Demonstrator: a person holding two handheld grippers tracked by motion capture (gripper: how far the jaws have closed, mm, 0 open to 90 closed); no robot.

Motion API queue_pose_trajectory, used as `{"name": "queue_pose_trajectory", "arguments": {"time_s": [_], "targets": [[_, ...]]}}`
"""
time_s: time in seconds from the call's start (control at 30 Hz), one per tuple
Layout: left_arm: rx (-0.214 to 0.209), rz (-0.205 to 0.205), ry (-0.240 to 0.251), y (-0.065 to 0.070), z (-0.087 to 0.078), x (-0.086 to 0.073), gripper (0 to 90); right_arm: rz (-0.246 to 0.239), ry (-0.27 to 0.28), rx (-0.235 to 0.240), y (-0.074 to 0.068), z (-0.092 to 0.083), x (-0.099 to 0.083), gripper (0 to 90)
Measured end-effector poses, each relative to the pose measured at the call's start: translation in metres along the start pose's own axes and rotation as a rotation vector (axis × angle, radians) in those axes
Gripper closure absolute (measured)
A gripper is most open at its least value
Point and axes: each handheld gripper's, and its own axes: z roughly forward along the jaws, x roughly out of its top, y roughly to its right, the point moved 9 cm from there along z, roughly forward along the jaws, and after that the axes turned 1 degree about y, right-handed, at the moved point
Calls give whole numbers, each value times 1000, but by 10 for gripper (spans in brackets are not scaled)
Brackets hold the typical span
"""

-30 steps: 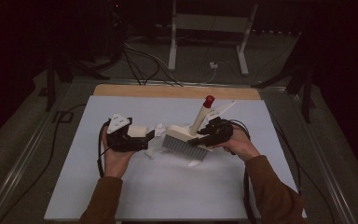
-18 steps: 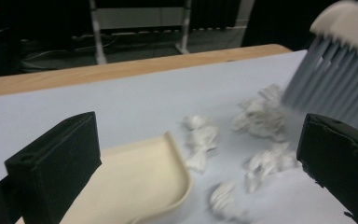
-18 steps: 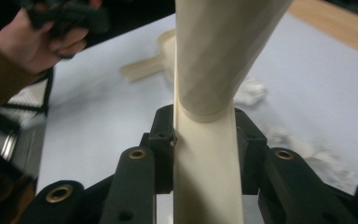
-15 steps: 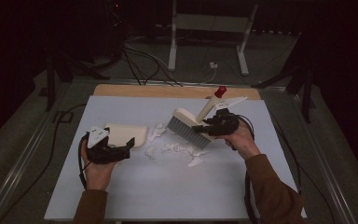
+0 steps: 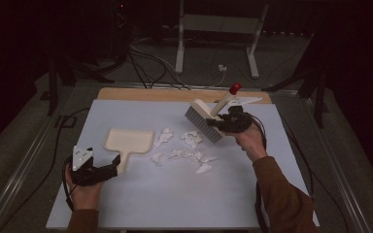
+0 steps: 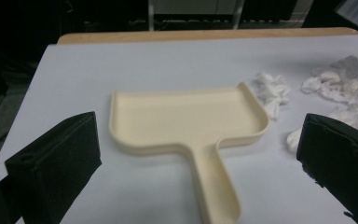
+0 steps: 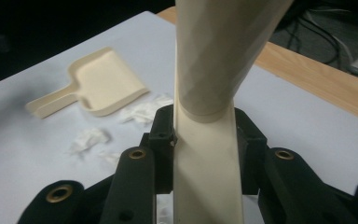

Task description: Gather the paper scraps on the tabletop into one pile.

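A cream dustpan (image 5: 128,140) lies flat on the pale blue table top (image 5: 175,194), handle pointing toward the person. My left gripper (image 5: 110,168) sits at the handle's end, open; in the left gripper view the dustpan (image 6: 186,119) lies ahead and its handle runs between the wide-apart jaws of my left gripper (image 6: 196,163), touching neither. My right gripper (image 5: 222,124) is shut on the handle of a cream brush (image 5: 203,121) with a red tip (image 5: 234,88), held tilted above the table. The brush handle (image 7: 207,84) stands clamped in my right gripper (image 7: 205,140). White paper scraps (image 5: 184,151) lie between dustpan and brush.
A wooden strip (image 5: 175,94) borders the table's far edge. Cables (image 5: 145,58) and a metal stand (image 5: 213,29) lie on the dark floor beyond. More paper scraps (image 6: 335,84) lie right of the dustpan. Metal rails run along both table sides.
The left gripper slid the dustpan left, let go of it, and drew back toward the person. The right gripper lifted the brush off the scraps, up and to the back right.
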Motion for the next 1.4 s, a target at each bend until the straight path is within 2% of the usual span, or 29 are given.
{"name": "queue_pose_trajectory", "arguments": {"time_s": [0.23,0.47,0.6,0.87,0.97,1.03,1.1,1.27,1.4], "targets": [[22,-28,3,-8,-2,-7,4,55,13,-122,24,1,1,669],[21,-21,-3,-8,-4,-9,4,80,10,-258,46,6,2,669],[20,-24,-9,-10,-7,-11,4,74,-21,-325,58,8,-1,669],[10,-17,-23,-3,-2,-14,4,-4,-139,-454,79,21,-17,669],[6,-19,-23,-1,-2,-15,4,-26,-167,-494,83,28,-22,670],[6,-18,-28,-1,-1,-16,4,-41,-187,-505,84,32,-25,669],[4,-21,-27,0,-1,-16,4,-81,-208,-521,84,37,-27,669],[1,-22,-29,0,-1,-17,4,-140,-248,-485,74,49,-34,670],[-4,-22,-31,2,0,-17,4,-194,-260,-444,58,57,-37,670]]}}
